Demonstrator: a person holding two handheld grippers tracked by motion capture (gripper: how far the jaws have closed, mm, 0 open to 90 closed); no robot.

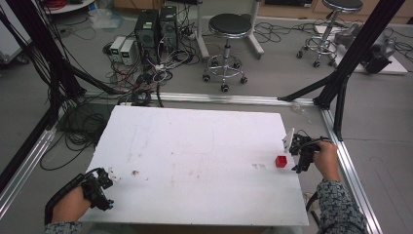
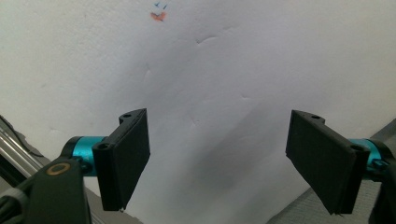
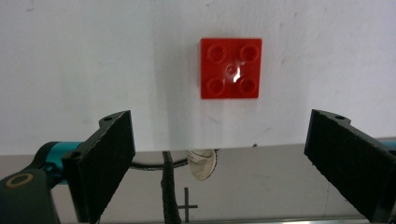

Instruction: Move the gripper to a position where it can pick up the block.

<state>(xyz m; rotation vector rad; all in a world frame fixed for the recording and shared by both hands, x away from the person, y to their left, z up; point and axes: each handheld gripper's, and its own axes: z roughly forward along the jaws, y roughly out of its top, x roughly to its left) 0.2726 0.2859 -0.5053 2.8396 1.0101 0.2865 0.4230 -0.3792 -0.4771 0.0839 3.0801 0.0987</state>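
Observation:
A small red four-stud brick (image 1: 281, 161) lies on the white table (image 1: 195, 146) near its right edge. The right gripper view looks straight down on the brick (image 3: 230, 68), which sits ahead of the jaws, studs up. My right gripper (image 1: 296, 168) hovers just right of the brick, over the table's edge, open and holding nothing; its jaws (image 3: 219, 163) stand wide apart. My left gripper (image 1: 110, 204) is at the table's front left corner, also open and empty (image 2: 219, 163) above bare white board.
Faint brown stains (image 1: 135, 173) mark the table near the left gripper; a small orange mark (image 2: 158, 17) shows ahead of it. Black frame posts (image 1: 350, 53) and aluminium rails (image 1: 355, 180) flank the table. Stools, computers and cables sit on the floor beyond.

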